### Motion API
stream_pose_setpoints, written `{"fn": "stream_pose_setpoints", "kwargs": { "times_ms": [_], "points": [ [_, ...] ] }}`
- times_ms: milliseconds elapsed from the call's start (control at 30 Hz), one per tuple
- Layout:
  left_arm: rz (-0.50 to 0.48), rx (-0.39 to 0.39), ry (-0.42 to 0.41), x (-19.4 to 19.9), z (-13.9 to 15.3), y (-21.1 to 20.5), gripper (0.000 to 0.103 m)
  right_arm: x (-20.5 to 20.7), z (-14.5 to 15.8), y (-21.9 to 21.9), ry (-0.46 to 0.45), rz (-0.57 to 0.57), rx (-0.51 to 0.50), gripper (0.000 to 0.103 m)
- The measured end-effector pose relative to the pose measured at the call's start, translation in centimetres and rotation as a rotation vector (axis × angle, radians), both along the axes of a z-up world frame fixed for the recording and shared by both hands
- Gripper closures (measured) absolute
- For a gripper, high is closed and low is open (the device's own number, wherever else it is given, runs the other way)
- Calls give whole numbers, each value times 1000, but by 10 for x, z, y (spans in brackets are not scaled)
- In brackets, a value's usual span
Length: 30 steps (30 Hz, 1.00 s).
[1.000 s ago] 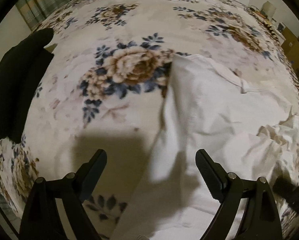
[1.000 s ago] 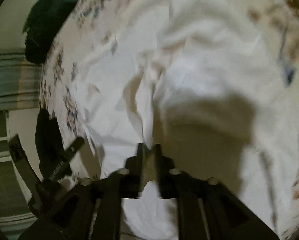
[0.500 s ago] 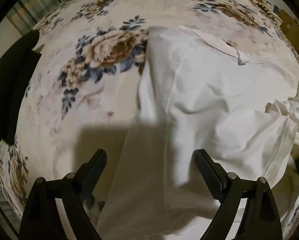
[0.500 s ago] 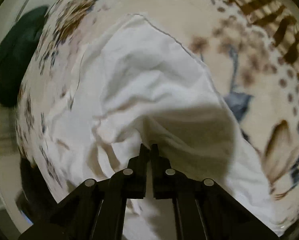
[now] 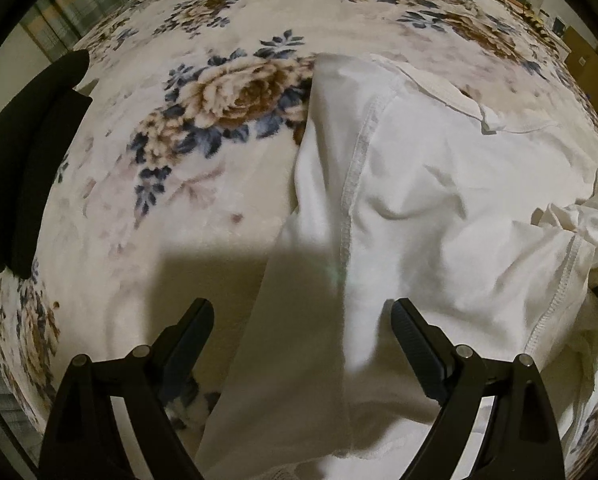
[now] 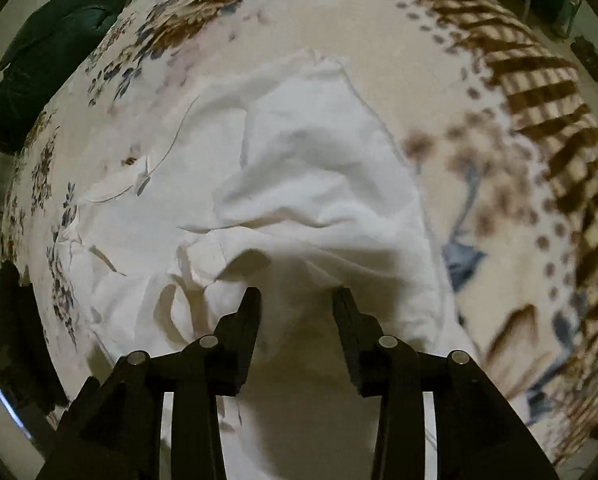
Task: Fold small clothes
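A white garment (image 5: 439, 200) lies spread and creased on a floral blanket (image 5: 219, 100), its neckline and label toward the far side. My left gripper (image 5: 301, 312) hangs open just over the garment's left folded edge, with one finger above the blanket and the other above the cloth. In the right wrist view the same white garment (image 6: 319, 168) is bunched in folds under my right gripper (image 6: 297, 300). Its jaws stand apart, the cloth lies beneath and between them, and the pads press on nothing.
A black folded cloth (image 5: 19, 160) lies at the blanket's left edge. A dark green cushion (image 6: 55, 52) sits at the far left corner. The blanket's brown checked border (image 6: 539, 100) marks the bed's right side. Boxes and a lamp stand beyond the bed.
The right gripper was shut on a pinch of white cloth; now its jaws stand apart and the cloth lies loose. The left gripper sank slightly toward the garment, still open.
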<state>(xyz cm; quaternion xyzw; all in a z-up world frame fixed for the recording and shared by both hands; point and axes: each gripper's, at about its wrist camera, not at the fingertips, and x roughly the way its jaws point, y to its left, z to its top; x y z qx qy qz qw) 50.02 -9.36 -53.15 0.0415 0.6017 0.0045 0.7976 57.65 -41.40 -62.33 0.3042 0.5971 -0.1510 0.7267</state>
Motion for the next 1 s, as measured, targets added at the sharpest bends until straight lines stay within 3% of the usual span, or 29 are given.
{"fn": "stream_pose_setpoints", "kwargs": {
  "times_ms": [200, 300, 467, 633, 733, 833, 900, 967, 1000],
  "points": [
    [7, -20, 9, 0, -2, 2, 12, -43, 59, -16, -178, -125, 19, 100],
    [15, -26, 10, 0, -3, 4, 12, -61, 82, -10, -236, -131, 32, 100],
    [16, -21, 19, 0, -5, 4, 12, -79, 90, 14, -253, -114, 51, 100],
    [7, -14, 14, 2, -5, 5, 12, -104, 114, -11, -371, -269, 69, 100],
    [21, -25, 17, 3, -5, 5, 12, -107, 117, -15, -389, -295, 124, 100],
    [29, -31, 14, 2, -2, 5, 12, -108, 104, -4, -350, -295, 196, 100],
    [32, -31, 12, 0, 0, 4, 12, -104, 78, 9, -224, -259, 259, 99],
    [31, -30, 10, -1, 2, 5, 12, -99, 37, 27, 9, -125, 338, 94],
    [29, -29, 7, -2, 4, 5, 12, -99, 28, 32, 67, -84, 352, 91]
  ]
}}
